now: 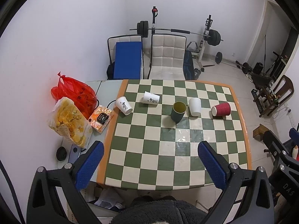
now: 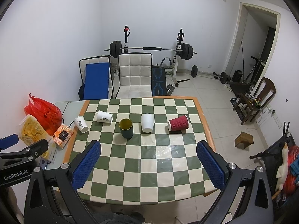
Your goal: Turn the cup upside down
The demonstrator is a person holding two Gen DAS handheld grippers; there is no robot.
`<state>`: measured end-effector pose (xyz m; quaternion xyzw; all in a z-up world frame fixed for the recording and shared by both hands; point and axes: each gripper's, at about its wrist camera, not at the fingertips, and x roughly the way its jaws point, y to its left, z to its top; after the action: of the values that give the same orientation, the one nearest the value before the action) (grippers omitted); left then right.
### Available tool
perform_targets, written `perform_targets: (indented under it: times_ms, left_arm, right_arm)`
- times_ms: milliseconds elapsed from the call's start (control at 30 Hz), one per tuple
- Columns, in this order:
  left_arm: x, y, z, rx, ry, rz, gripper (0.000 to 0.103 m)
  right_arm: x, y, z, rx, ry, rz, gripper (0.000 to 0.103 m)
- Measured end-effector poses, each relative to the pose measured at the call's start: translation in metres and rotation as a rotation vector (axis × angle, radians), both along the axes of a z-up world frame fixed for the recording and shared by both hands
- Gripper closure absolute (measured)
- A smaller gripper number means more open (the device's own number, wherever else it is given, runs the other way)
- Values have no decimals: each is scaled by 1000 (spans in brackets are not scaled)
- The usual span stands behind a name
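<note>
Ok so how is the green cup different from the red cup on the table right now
The green cup stands upright with its mouth facing up, showing a yellowish inside; the red cup lies on its side, its mouth toward the left, showing a white inside. The green cup's wall looks smooth and nearly straight, while the red cup's is ribbed and tapered. Both rest on the checkered table, and neither gripper touches them.

"GenRobot.AI" on left claw (image 2: 7, 143); "DAS" on right claw (image 1: 291, 140)
</note>
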<state>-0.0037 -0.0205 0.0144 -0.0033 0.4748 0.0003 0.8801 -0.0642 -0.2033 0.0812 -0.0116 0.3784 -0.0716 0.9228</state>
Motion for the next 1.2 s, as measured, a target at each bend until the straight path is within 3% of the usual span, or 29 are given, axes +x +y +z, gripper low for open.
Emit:
perform_targets:
  times_ms: [1200]
  left_arm:
    - [-13,5,6,-16,-14,7,0]
  right_arm:
    - [-7,4,6,9,-7,7,0]
